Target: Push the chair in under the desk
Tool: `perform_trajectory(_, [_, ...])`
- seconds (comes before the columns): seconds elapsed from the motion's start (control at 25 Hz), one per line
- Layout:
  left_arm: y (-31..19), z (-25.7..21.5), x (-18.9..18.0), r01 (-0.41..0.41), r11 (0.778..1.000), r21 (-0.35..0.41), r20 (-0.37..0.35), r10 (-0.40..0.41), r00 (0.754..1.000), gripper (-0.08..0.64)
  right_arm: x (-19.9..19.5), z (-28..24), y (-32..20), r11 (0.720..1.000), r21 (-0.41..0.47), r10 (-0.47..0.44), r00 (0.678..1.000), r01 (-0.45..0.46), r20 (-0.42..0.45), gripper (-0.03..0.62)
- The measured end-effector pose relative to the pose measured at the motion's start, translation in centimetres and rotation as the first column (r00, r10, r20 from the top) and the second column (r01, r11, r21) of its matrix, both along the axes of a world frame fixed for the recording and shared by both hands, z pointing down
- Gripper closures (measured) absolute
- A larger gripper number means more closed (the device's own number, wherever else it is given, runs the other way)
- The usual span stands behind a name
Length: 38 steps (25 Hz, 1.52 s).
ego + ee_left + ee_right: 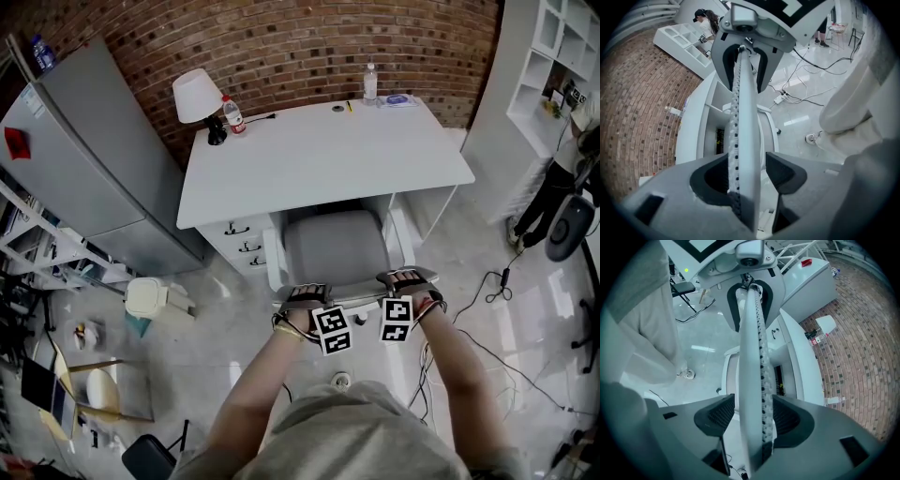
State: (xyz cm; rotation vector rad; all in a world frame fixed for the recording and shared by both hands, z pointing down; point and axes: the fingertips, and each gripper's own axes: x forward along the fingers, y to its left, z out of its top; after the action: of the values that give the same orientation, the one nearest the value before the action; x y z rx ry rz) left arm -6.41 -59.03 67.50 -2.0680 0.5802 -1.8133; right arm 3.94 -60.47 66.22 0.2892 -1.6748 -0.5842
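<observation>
Label on bottle (232, 115) is too small to be read. Chair (336, 246) is placed at bench (319, 155), seat front cut off by bench edge, drawers (242, 246) just beside it. Backrest (745, 117) top edge is seen between jaws of left tool (305, 294) & right tool (405, 278). Both are spread wide, w/ nothing clamped.

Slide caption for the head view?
Left tool and right tool open astride the back of the chair, facing the desk.

No legible text or markings
</observation>
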Motion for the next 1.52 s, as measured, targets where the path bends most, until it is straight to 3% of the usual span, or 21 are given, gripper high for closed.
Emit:
perform_trajectory(0.52, [1.9, -3.3, 0.7, 0.032, 0.998, 0.054, -0.057, -0.029, 0.998, 0.333, -0.4, -3.6, 2.3, 0.997, 0.075, 0.000, 0.997, -0.005, 0.073, 0.383])
perform_trajectory(1.08, [5.7, -6.9, 1.6, 0.154, 0.981, 0.117, -0.128, -0.139, 0.982, 0.333, 0.8, -7.6, 5.9, 0.985, 0.157, 0.041, 0.976, -0.075, 0.213, 0.383])
perform_trajectory(1.52, [10.4, -8.1, 3.4, 0.222, 0.966, 0.137, -0.177, -0.196, 0.964, 0.333, 2.3, -8.0, 10.6, 0.986, 0.135, 0.057, 0.951, -0.102, 0.302, 0.383])
